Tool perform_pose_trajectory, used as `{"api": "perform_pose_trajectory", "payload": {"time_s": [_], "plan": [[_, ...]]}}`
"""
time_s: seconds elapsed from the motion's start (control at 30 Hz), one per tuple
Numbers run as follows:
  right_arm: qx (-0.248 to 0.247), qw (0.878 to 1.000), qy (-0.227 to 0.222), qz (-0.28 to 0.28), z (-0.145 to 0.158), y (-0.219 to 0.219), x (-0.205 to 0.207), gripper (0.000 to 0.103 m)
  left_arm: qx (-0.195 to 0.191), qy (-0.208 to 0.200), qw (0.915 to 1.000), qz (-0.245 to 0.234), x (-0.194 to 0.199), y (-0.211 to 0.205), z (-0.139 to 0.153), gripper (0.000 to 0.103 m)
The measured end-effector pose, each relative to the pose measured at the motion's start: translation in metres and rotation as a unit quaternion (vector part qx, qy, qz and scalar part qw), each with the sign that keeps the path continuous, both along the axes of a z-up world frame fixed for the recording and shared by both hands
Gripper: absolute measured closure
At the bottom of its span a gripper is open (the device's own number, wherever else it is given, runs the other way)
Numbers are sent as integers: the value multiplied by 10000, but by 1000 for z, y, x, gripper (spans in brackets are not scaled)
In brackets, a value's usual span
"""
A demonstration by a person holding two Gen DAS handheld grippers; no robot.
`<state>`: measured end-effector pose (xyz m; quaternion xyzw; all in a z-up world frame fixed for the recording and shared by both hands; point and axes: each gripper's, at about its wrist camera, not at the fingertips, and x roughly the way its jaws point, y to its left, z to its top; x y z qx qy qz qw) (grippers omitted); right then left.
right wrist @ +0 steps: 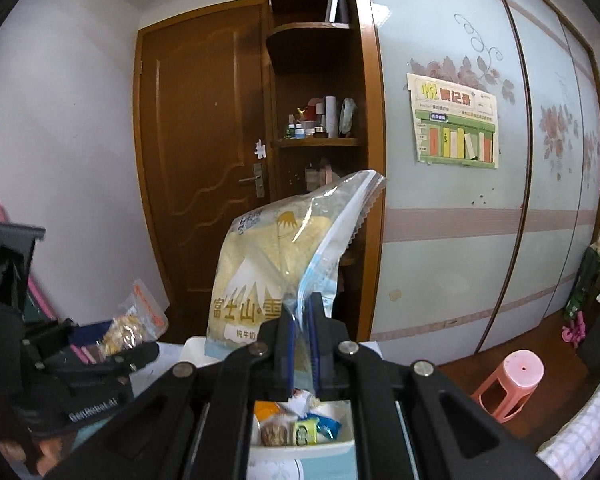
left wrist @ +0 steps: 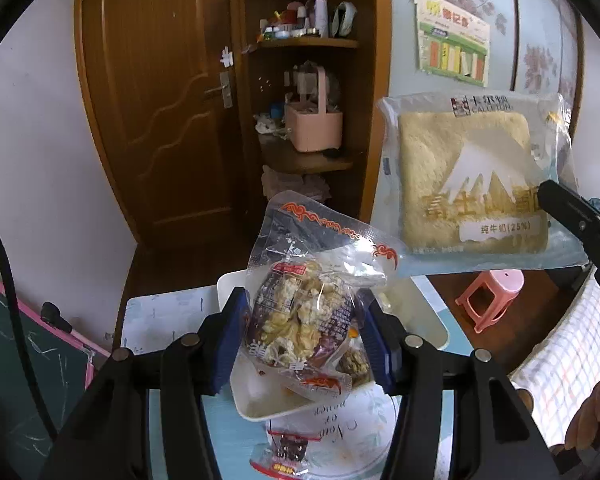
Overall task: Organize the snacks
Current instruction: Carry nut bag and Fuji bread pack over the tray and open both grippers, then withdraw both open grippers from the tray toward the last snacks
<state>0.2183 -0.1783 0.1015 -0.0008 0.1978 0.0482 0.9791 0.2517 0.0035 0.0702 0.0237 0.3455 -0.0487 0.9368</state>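
My left gripper (left wrist: 304, 336) is shut on a clear packet of pale nut snack with red trim (left wrist: 304, 312), held above a white bin (left wrist: 260, 404). My right gripper (right wrist: 302, 344) is shut on the edge of a clear bag holding a square yellow cake with a mountain print (right wrist: 260, 280); the cake bag also shows in the left wrist view (left wrist: 472, 184), raised to the right of the nut packet. The nut packet (right wrist: 134, 324) and the left gripper (right wrist: 112, 356) show at the left of the right wrist view. A white bin (right wrist: 300, 450) below the right gripper holds several small wrapped snacks.
Another red-trimmed snack packet (left wrist: 286, 454) lies on the pale blue tabletop (left wrist: 340, 436). A pink stool (right wrist: 510, 384) stands on the floor at right. A brown door (right wrist: 204, 160), corner shelves (right wrist: 316, 142) and a sliding wardrobe (right wrist: 480, 220) stand behind. A checked cloth (left wrist: 568, 360) is at the right.
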Motion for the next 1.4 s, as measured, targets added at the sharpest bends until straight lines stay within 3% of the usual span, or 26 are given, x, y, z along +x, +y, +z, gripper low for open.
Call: {"api": "perform_pose_trajectory", "payload": {"time_s": [0.2, 0.23, 0.3, 0.33, 0.37, 0.5, 0.6, 0.93, 1.4], "plan": [[169, 9987, 474, 17, -33, 12, 44, 96, 47, 297, 9993, 236, 48, 0, -35, 48], [233, 9980, 594, 14, -41, 11, 52, 95, 70, 359, 9990, 275, 55, 0, -42, 44], [334, 9934, 1087, 151, -65, 13, 73, 91, 112, 536, 9980, 318, 66, 0, -60, 25], [339, 9896, 1379, 214, -78, 13, 81, 88, 134, 642, 9972, 356, 72, 1, -69, 9], [340, 9868, 1567, 228, -86, 14, 86, 87, 134, 713, 9965, 413, 75, 2, -76, 4], [322, 9757, 2154, 251, -120, 10, 93, 71, -79, 980, 9944, 395, 78, 9, -96, 4], [201, 9757, 2166, 272, -126, 11, 87, 61, -39, 1049, 9936, 411, 72, 13, -103, 4], [12, 9777, 2073, 333, -117, 16, 74, 60, -89, 1125, 9927, 416, 57, 19, -105, 4], [39, 9816, 1874, 376, -86, 19, 43, 59, 95, 727, 9971, 213, 11, 10, -59, 4]]}}
